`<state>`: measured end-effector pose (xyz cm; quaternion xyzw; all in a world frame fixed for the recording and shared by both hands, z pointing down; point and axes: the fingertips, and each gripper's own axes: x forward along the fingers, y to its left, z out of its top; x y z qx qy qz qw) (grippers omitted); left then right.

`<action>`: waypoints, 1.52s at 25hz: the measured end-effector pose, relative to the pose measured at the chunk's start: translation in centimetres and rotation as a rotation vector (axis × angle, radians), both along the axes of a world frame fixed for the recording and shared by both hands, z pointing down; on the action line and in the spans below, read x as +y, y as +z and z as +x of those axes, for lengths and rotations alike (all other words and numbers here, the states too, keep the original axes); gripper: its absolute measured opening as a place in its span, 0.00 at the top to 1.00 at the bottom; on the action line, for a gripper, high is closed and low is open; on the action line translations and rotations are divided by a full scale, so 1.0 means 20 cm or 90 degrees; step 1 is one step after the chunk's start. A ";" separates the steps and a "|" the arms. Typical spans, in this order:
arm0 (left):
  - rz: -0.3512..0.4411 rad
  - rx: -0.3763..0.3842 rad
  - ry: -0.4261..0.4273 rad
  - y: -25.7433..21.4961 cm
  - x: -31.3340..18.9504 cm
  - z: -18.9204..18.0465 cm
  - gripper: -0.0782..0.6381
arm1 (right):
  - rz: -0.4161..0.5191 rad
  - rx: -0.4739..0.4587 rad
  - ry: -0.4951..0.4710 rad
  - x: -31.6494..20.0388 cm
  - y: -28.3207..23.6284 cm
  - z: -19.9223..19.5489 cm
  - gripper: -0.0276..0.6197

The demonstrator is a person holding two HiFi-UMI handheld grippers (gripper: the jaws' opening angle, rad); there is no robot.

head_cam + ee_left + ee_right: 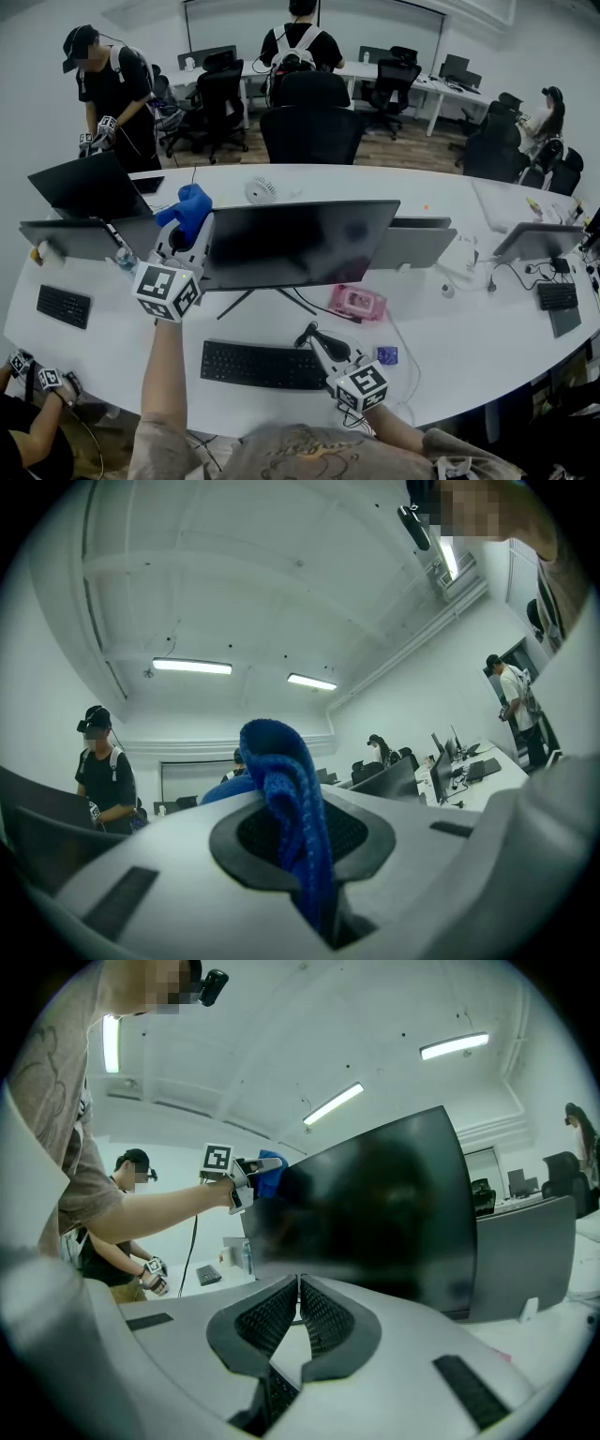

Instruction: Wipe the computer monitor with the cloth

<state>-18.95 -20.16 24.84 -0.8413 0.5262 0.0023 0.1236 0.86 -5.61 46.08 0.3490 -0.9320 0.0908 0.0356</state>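
Left gripper (187,231) is up at the top left corner of the computer monitor (300,242), jaws clamped tight on a blue cloth (191,206). In the left gripper view the fabric is pinched between the dark pads, with a thick fold bulging up above them. The head view shows that blue bundle poking just above the monitor's upper edge, right at the corner. From the right gripper view it sits against the left rim of the dark screen, though whether it actually presses on the glass I can't tell. The screen is black and faces the person, standing on a thin-legged stand on the curved white table (450,337). Down low, the right gripper (316,337) hangs over the table just beside the right end of the black keyboard (262,364). Its jaws are closed tip to tip, with nothing between them, and it points up toward the screen. A pink pack of wipes (357,302) lies near the monitor's stand, between the stand and the right gripper. To the left there is an open laptop (80,186) and a smaller keyboard (64,306). Beyond the table a person in black (108,89) stands with grippers in hand.
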 end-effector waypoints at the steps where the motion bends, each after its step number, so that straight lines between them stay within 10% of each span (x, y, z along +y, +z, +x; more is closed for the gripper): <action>1: -0.001 0.000 0.002 0.00 0.00 0.03 0.82 | 0.001 0.000 0.001 0.00 0.00 0.02 0.92; 38: -0.002 0.026 0.118 0.02 -0.14 1.11 0.82 | 0.007 0.006 0.058 0.00 0.01 0.81 0.92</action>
